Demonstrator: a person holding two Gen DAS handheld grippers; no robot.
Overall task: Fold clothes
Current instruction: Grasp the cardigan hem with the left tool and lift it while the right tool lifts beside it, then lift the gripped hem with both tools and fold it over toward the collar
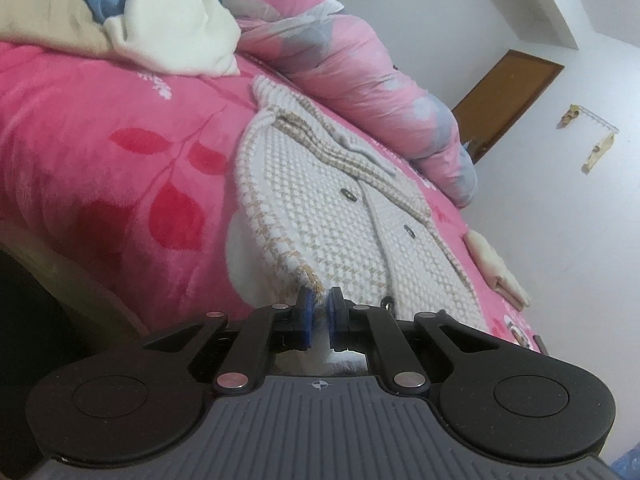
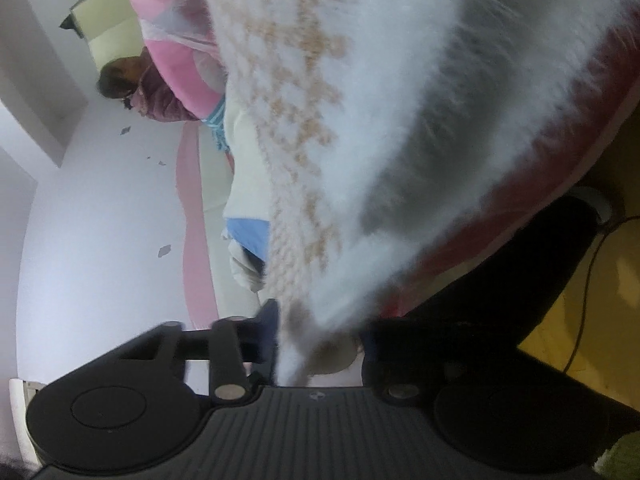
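The cardigan lies button-side up on the pink bed, in the middle of the left wrist view, and the step in hand looks like the first fold: both grippers are at its near hem. The left gripper, low in the frame, is pressed together on a corner of that hem, the blue pads pinching the knit edge. In the right wrist view the cardigan fills the upper middle and right of the frame, blurred and hanging close to the lens; the right gripper has fabric between its jaws, but whether the pads already press on it I cannot tell, since the right-hand finger is lost in shadow and blur. The garment's long axis runs from the hem at bottom centre of the left view up and leftward to the collar end near the rolled duvet, so it points away from the person. The next move probably calls for a firm hold on both hem corners, then lifting them together and carrying them toward the collar, keeping the edge taut so the knit does not bunch.
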